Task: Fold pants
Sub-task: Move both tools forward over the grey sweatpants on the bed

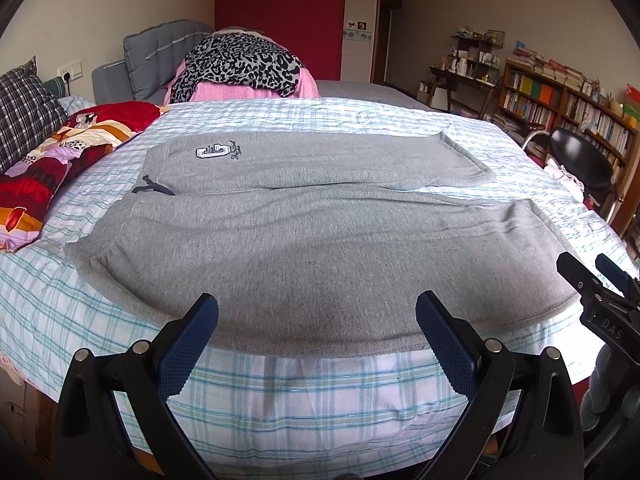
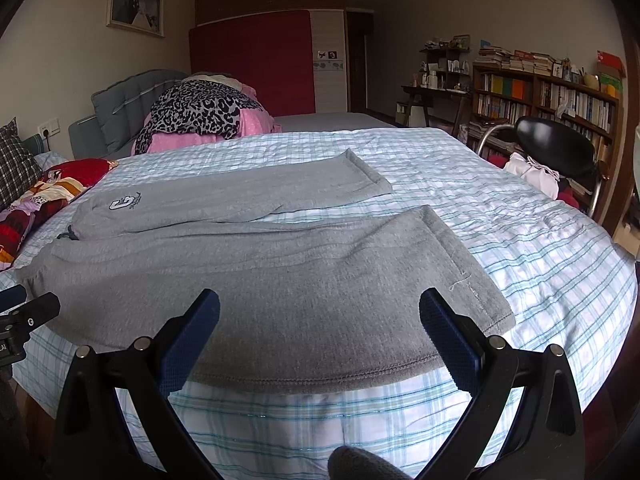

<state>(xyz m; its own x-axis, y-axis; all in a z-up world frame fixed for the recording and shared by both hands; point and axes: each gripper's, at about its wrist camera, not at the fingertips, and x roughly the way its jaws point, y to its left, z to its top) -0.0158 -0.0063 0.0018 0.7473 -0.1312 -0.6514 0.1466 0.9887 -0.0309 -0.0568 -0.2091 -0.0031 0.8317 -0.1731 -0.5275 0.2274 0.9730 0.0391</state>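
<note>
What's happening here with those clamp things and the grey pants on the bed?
A person is holding a two-finger gripper in each hand, about to fold the grey sweatpants. The pants lie spread flat on the checked bedsheet, legs side by side, waistband to the left. The left gripper and the right gripper are both open, poised at the near edge of the closer leg. Neither holds any fabric, so no fold has been made.

Pants [image 1: 320, 240] lie flat across the bed [image 1: 320, 392], waist left, legs right; pillows [image 1: 52, 176] further left.
</note>
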